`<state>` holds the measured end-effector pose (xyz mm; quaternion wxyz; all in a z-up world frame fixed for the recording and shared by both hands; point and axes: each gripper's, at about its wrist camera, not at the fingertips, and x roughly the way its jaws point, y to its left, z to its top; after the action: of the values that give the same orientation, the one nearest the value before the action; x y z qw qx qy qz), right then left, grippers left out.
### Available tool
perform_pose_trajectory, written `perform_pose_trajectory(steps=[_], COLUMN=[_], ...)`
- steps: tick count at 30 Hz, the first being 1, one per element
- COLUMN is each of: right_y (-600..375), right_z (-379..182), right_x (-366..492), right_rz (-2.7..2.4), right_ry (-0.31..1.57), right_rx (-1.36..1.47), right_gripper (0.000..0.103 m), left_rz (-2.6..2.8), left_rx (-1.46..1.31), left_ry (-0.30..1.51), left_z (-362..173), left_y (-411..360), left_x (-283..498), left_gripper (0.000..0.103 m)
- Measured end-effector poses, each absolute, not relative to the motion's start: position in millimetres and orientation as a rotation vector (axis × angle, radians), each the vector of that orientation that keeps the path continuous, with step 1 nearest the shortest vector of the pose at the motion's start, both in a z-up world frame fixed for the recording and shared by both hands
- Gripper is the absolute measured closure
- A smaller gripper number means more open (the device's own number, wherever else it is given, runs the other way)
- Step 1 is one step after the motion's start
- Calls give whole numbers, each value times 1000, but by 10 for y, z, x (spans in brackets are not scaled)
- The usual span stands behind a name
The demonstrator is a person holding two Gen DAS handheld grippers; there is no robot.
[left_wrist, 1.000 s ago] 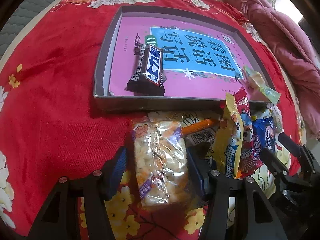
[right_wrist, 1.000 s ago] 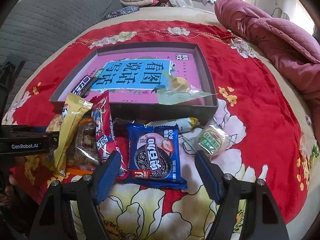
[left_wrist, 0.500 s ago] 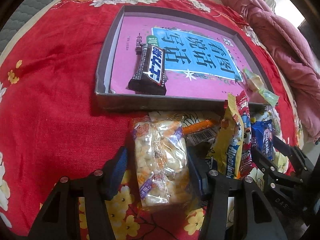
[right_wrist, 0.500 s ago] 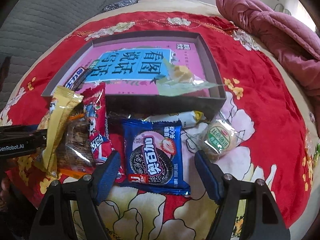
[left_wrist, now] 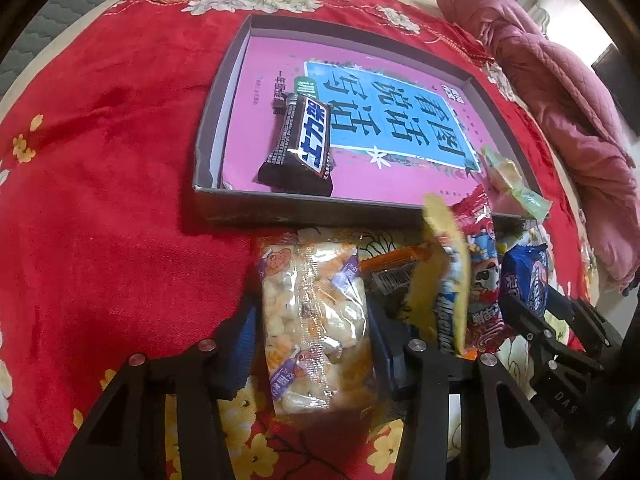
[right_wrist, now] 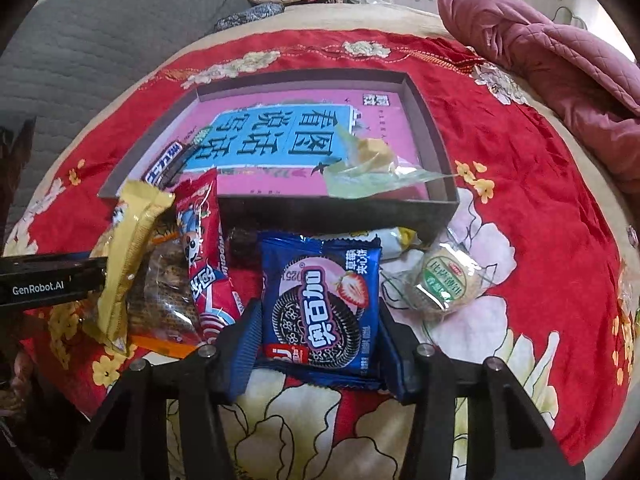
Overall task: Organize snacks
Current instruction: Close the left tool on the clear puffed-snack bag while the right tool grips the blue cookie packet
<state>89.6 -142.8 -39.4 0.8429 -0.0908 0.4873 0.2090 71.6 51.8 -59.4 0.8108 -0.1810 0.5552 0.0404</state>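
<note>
A shallow grey box with a pink book inside lies on the red cloth; it also shows in the right wrist view. A dark chocolate bar and a clear green-tinted candy wrapper lie in it. My left gripper is shut on a clear puffed-snack pack in front of the box. My right gripper is shut on a blue Oreo pack. A yellow pack and a red pack stand between them.
A small round green-label snack lies right of the Oreo pack. An orange wrapper and a brown clear pack lie in the pile. A pink quilt is at the far right. A grey cushion is at the left.
Both grippers have closed from open onto their packs: the left onto the puffed-snack pack, the right onto the Oreo pack. Both moved slightly forward toward the box.
</note>
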Motion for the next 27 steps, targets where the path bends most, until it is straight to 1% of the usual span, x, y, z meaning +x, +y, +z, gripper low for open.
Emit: perform_pose_trajectory(steps=[10,27], right_y=[-1530,-1544], right_z=[-248,-175], right_x=[875,839], right_rz=[459,480], right_ry=[977,941], right_rx=[-119,-105], right_gripper=[50,50], left_rz=[95,121], left_rx=[-387,-393], left_ry=[1163,1122], left_z=[-478,-319], left_y=[572,696], left_x=[613,500], left_gripper=[52,52])
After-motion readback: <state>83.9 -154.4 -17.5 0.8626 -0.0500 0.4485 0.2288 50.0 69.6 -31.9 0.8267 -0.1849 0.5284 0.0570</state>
